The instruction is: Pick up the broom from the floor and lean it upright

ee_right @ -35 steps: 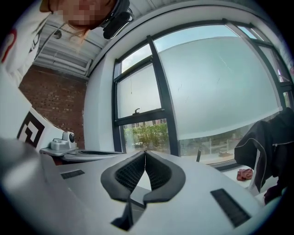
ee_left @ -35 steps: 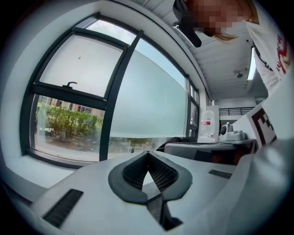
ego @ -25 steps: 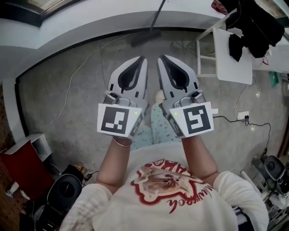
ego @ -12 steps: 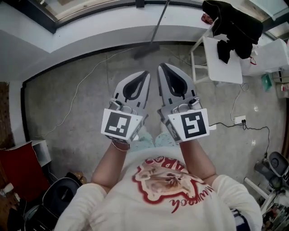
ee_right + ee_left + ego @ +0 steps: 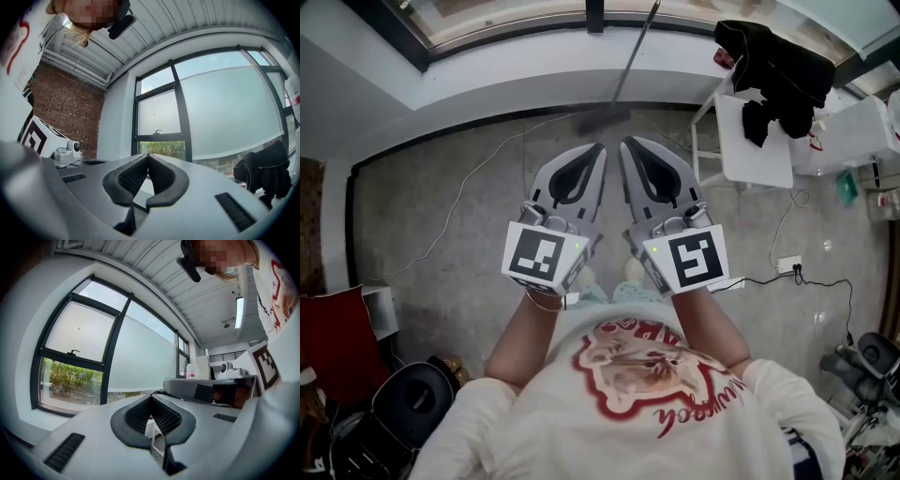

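The broom leans upright against the low wall under the window, its dark head on the concrete floor and its handle running up past the sill. Nothing holds it. My left gripper and right gripper hang side by side in front of my chest, well short of the broom, both pointing level toward the window. In the left gripper view the left gripper's jaws meet at their tips with nothing held. In the right gripper view the right gripper's jaws are likewise closed on nothing.
A white table with black clothing piled on it stands right of the broom. Cables and a power strip lie on the floor at right. A red panel and a black round seat sit at lower left.
Both grippers have risen together, still shut and side by side. The head view has tilted up, showing more of the window. The broom has stayed leaning in place.
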The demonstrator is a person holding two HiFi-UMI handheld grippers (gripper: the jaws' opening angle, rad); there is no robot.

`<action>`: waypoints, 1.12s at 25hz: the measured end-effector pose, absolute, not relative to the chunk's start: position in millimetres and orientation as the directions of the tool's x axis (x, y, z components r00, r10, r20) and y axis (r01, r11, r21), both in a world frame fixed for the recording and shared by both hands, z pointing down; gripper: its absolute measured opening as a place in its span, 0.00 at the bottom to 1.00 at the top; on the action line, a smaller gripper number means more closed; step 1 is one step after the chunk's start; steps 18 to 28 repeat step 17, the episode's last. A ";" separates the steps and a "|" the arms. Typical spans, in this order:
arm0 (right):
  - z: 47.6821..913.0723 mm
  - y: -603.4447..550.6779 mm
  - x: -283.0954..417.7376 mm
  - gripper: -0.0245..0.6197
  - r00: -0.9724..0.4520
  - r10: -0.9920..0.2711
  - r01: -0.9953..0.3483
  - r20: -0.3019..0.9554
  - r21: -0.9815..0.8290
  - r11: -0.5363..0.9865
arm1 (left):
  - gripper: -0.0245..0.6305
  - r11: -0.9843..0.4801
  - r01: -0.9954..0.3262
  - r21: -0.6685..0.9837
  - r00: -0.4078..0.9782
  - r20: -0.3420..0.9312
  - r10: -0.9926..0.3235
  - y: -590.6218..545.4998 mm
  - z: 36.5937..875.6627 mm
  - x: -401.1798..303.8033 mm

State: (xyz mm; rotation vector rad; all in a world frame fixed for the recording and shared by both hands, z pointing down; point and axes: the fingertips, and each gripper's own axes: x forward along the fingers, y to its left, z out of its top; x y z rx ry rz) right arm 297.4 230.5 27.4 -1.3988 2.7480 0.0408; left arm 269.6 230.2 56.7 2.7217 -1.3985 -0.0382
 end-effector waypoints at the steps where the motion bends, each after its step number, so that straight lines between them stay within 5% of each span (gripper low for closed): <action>1: 25.8 234.0 294.9 0.08 -0.595 -0.800 -0.803 -0.070 0.006 0.596 | 0.06 -0.575 -0.814 0.084 0.577 0.011 -0.816 232.7 54.8 266.9; 28: -11.0 253.4 271.4 0.08 -0.611 -0.782 -0.791 -0.125 0.066 0.608 | 0.06 -0.590 -0.803 0.083 0.588 -0.046 -0.807 251.2 33.9 248.1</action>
